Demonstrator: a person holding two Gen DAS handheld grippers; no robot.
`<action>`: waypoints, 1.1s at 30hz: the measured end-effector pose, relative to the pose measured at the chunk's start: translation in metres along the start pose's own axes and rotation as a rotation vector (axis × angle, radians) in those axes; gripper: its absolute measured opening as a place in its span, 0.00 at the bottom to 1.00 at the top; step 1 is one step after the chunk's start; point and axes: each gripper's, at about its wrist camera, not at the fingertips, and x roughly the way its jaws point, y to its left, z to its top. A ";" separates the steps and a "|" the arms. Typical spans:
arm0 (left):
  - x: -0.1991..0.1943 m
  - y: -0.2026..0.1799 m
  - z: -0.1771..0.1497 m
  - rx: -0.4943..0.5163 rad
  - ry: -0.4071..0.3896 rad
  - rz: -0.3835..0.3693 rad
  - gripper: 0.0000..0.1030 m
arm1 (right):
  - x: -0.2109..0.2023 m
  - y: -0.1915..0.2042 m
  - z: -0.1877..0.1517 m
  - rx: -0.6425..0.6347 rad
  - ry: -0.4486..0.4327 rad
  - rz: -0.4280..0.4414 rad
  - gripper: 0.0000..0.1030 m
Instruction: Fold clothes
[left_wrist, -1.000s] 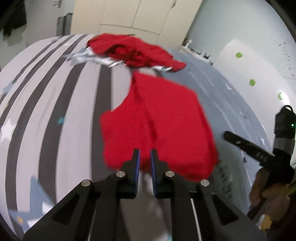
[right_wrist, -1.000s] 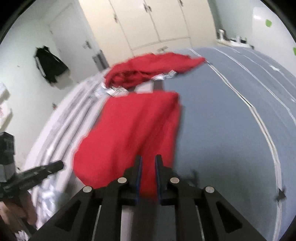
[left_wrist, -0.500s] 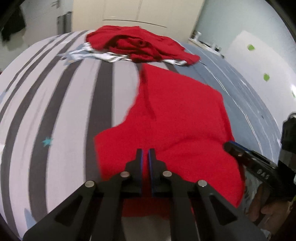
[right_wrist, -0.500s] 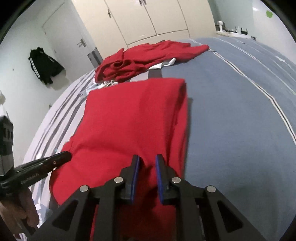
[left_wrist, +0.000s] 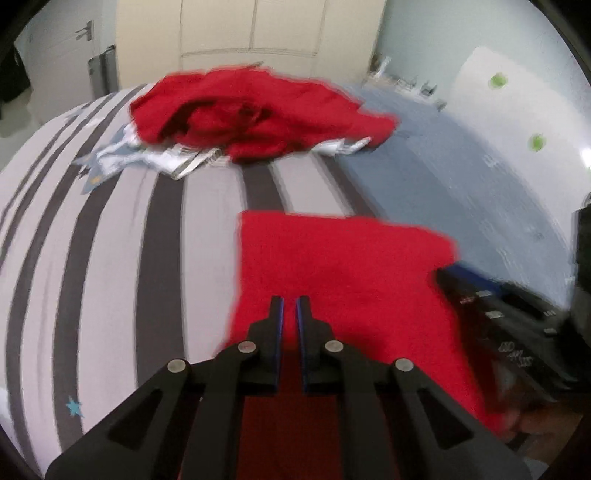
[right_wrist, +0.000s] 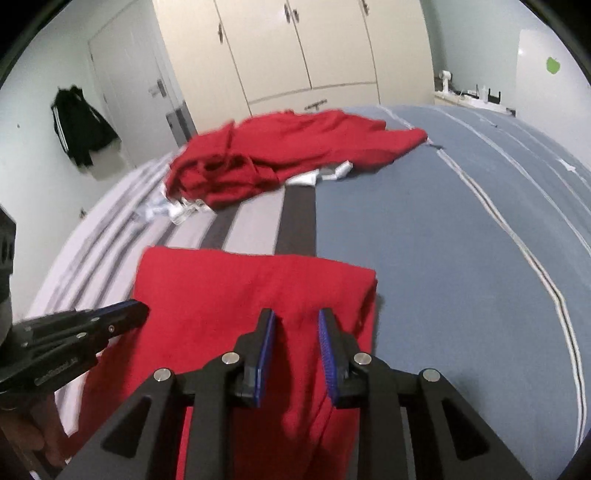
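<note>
A red garment lies flat on the bed with a straight far edge, also in the right wrist view as the red garment. My left gripper sits over its left part, jaws nearly together, with a thin strip of red cloth between them. From the right wrist view the left gripper shows at the garment's left edge, tips together. My right gripper hovers over the garment's right part, open, blue pads apart, cloth lying loose below. The right gripper appears blurred at the right of the left wrist view.
A crumpled red pile lies on white-and-grey cloth at the far end of the bed. The bedding is grey-striped on the left and plain blue on the right. Wardrobe doors stand behind; a hand holds the left gripper.
Both grippers moved forward toward the far pile, and the garment now looks shorter with a straight far edge. The right gripper's jaws have spread apart; the left jaws stay together.
</note>
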 end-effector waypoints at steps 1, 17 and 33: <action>0.002 0.007 -0.001 -0.021 0.000 -0.013 0.05 | 0.003 -0.005 -0.001 0.010 -0.001 0.002 0.29; -0.053 0.042 -0.046 -0.197 0.038 -0.097 0.69 | -0.056 -0.039 -0.036 0.131 0.077 0.101 0.59; -0.031 0.034 -0.059 -0.233 0.101 -0.115 0.87 | -0.031 -0.028 -0.060 0.215 0.189 0.215 0.64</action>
